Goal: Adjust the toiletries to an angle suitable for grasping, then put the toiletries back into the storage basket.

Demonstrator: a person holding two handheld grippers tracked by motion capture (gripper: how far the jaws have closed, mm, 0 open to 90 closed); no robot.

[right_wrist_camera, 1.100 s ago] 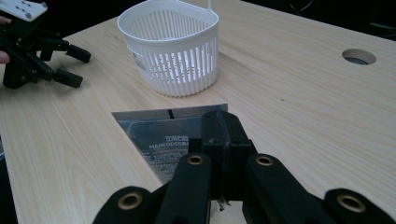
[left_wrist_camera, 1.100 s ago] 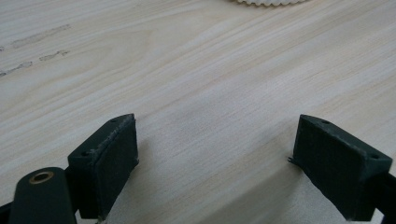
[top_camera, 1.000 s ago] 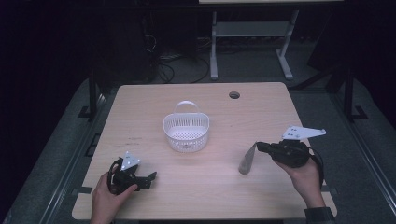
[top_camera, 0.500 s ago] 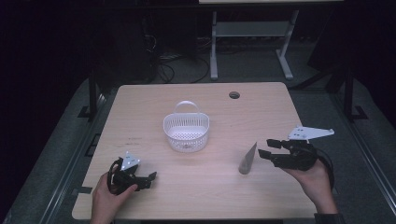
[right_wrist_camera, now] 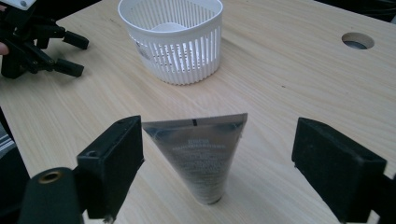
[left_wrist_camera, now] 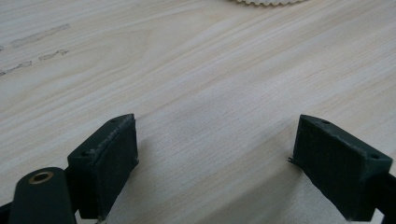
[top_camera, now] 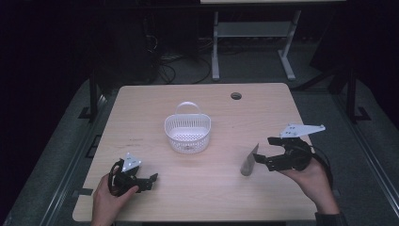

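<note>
A grey tube [top_camera: 248, 161] stands upright on its cap, right of the table's middle, with its flat crimped end on top. My right gripper [top_camera: 263, 149] sits just to its right and is open. Its jaws have just been opening, and the tube [right_wrist_camera: 198, 149] stands free in the gap between them, touching neither pad. A white slatted basket [top_camera: 187, 133] with a handle stands at the table's centre and is also in the right gripper view [right_wrist_camera: 173, 42]. My left gripper [top_camera: 151, 181] rests low at the front left, open over bare wood [left_wrist_camera: 212, 158].
A round cable hole [top_camera: 236, 95] lies near the table's far edge. Dark floor surrounds the light wooden table [top_camera: 141, 108], and a white desk frame [top_camera: 216, 52] stands on that floor beyond it. The other hand's gripper [right_wrist_camera: 77, 56] shows at the top left of the right gripper view.
My right gripper has opened and let go of the grey tube, drawing back slightly to the right. The tube stays standing. The left gripper has not moved.
</note>
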